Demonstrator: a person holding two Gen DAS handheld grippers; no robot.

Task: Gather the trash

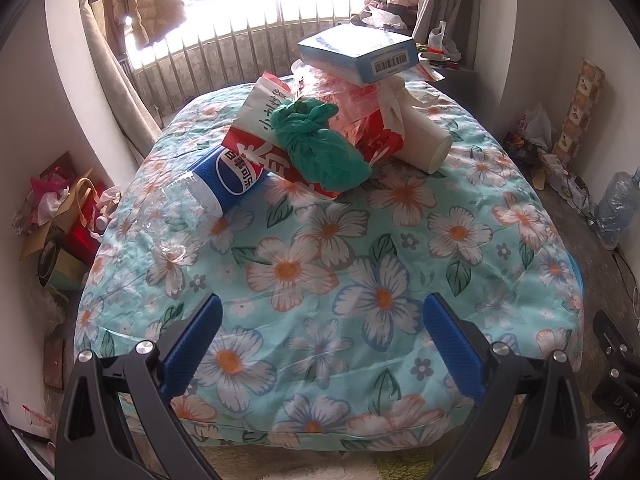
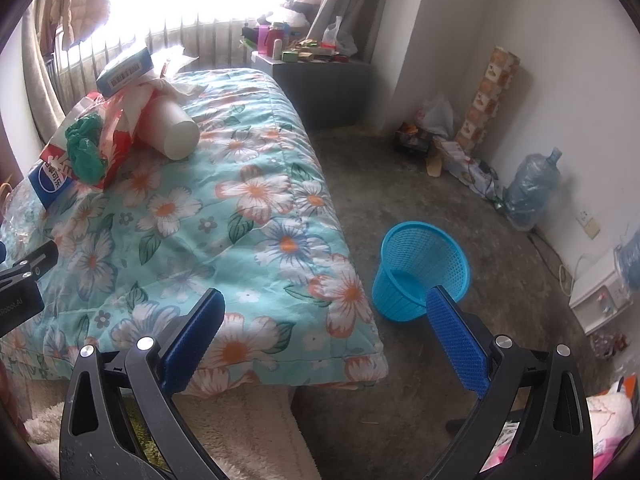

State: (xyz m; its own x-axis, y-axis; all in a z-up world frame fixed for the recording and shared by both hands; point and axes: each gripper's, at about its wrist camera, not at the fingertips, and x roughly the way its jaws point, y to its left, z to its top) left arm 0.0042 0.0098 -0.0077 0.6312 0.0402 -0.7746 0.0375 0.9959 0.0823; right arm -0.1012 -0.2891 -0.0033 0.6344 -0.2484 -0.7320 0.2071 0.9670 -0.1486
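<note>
Both the left tool (image 1: 322,312) and right tool (image 2: 325,308) are spread, empty. Only the right view shows the blue basket (image 2: 420,268) right of the bed (image 2: 240,208).

A bed (image 2: 248,208) with a floral quilt stands on grey floor (image 2: 440,184); white walls (image 2: 560,60), bright barred window (image 1: 248,12), curtains (image 1: 104,80).

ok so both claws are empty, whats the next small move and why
Probably reach the right claw toward the white cup: it lies on its side at the pile's near edge, unobstructed, and the blue basket sits on the floor on that side.
</note>
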